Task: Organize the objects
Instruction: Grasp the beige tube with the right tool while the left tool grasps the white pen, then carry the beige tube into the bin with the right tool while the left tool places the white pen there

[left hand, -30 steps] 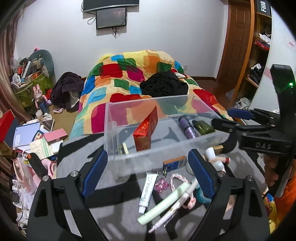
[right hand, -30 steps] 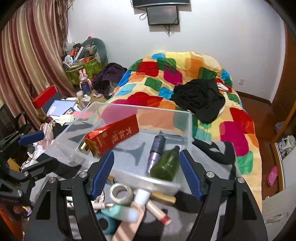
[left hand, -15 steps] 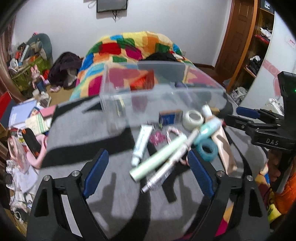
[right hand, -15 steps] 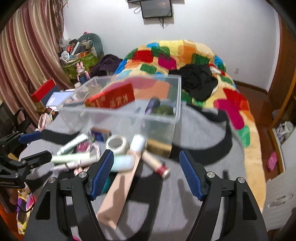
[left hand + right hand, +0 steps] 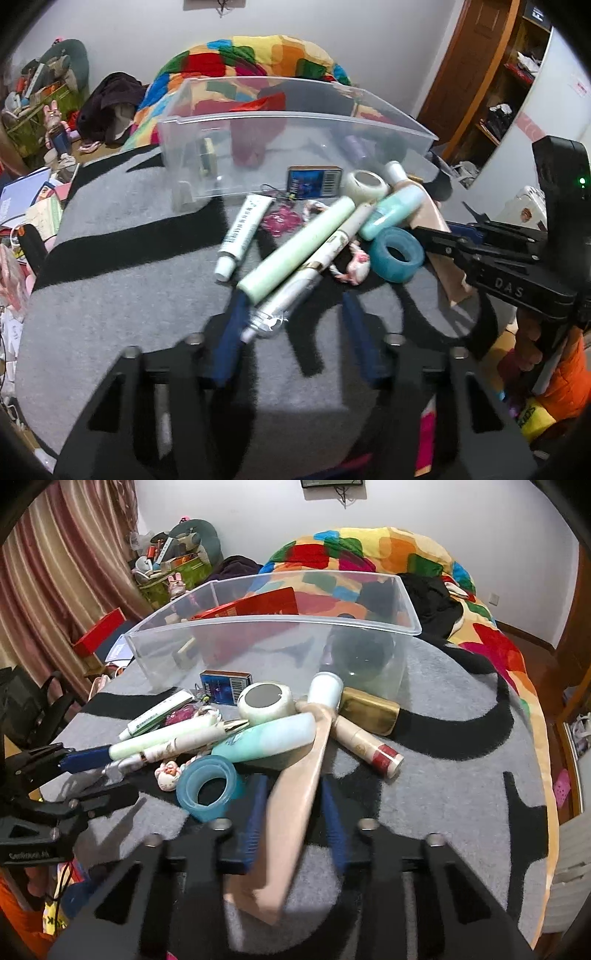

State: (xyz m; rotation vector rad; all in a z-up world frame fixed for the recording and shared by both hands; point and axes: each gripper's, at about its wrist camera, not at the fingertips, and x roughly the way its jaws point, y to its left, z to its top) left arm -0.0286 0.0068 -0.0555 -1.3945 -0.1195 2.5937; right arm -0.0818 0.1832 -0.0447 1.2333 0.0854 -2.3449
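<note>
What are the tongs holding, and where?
Left tongs: nothing, open around the silver tube at its crimped end. Right tongs flank the beige tube at its lower half; grip cannot be told.

You have a clear, glossy plastic bin [image 5: 280, 635] sitting on a matt, fuzzy grey-and-black cloth [image 5: 454, 782]. Your peach tube [image 5: 295, 805] looks like smooth soft plastic with a dull sheen; the mint tube [image 5: 295, 254] is matt plastic. The teal ring [image 5: 207, 788] is translucent and glossy. The gold cap [image 5: 369, 710] has a brushed metallic shine. The blue box [image 5: 226, 686] and the red box [image 5: 255, 603] look like printed card, slightly glossy. The silver tube end [image 5: 271, 319] is crinkled foil.
</note>
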